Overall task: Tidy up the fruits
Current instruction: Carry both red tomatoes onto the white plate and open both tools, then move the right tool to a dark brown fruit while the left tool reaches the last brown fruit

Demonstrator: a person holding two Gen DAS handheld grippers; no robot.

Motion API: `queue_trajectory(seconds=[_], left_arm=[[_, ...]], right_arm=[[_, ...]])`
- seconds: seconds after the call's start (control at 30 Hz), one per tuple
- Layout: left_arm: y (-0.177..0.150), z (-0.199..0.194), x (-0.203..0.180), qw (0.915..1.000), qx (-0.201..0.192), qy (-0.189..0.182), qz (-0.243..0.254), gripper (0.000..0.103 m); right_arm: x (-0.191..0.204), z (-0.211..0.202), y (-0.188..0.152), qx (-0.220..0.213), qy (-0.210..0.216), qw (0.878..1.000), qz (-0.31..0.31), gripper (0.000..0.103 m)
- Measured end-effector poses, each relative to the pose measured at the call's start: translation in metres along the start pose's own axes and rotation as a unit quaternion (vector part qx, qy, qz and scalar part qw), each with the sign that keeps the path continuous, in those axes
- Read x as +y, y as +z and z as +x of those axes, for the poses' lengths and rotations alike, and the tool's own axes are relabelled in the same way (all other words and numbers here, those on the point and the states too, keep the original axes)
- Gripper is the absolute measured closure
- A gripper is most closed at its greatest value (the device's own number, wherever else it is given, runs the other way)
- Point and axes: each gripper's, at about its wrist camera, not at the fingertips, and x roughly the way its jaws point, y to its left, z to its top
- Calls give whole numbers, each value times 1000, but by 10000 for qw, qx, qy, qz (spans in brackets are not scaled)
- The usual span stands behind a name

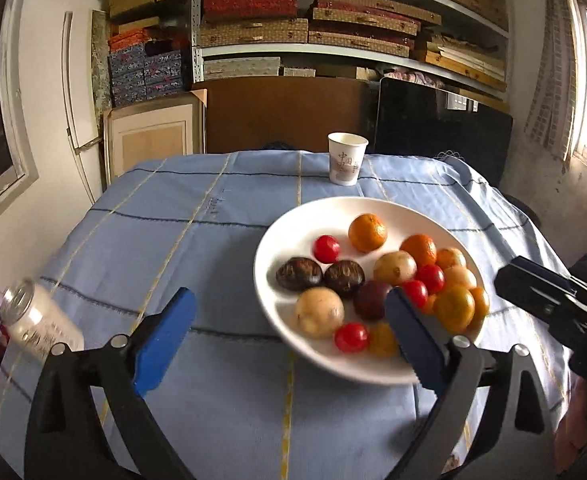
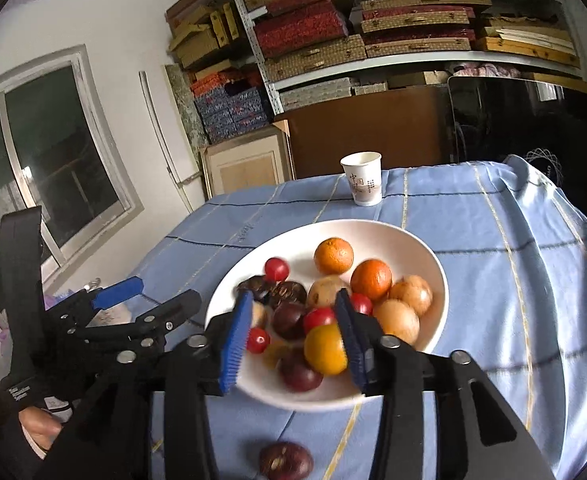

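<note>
Fruits (image 1: 377, 280) are piled in a white plate (image 1: 277, 240) on a table covered by a blue checked cloth (image 1: 173, 220); one dark fruit (image 2: 285, 460) lies apart on the cloth, just beside the plate. A paper cup (image 1: 347, 158) is seen at the far edge, a glass jar (image 1: 33, 316) at the left, with shelves of stacked boxes (image 1: 293, 12) and a window (image 2: 53, 148) behind. Left gripper (image 1: 289, 326) is spread wide and right gripper (image 2: 293, 340) partly parted, nothing pinched.
</note>
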Motion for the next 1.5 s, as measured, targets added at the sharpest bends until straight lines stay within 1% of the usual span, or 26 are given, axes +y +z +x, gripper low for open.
queue_trajectory(seconds=[0.1,0.13,0.2,0.23,0.3,0.5,0.67,0.8,1.07,1.5], left_arm=[[-14,-7,2,9999,83,42,-41,6],[-21,-6,4,9998,174,52,-92,6],[-35,-3,6,9992,372,10,-136,5],[-42,1,8,9985,530,9,-127,5],[-49,4,12,9974,701,41,-146,5],[-51,6,39,9941,842,-21,-678,5],[-51,5,46,9927,891,-59,-813,5],[-51,4,45,9920,926,-190,-841,5],[-53,1,39,9927,940,-217,-726,5],[-55,0,39,9920,997,-269,-728,5]], right_arm=[[-4,-11,-21,85,27,9999,57,49],[-6,-11,-27,161,17,9998,89,49],[-11,-7,-41,452,32,9988,183,49],[-11,-4,-45,551,19,9983,210,49],[-9,1,-53,729,7,9972,190,49],[4,8,-63,941,-39,9955,-81,49],[11,22,-74,1318,-146,9909,-233,49],[14,22,-76,1356,-164,9901,-332,49],[17,27,-79,1498,-285,9873,-439,48],[25,33,-83,1591,-431,9838,-705,47]])
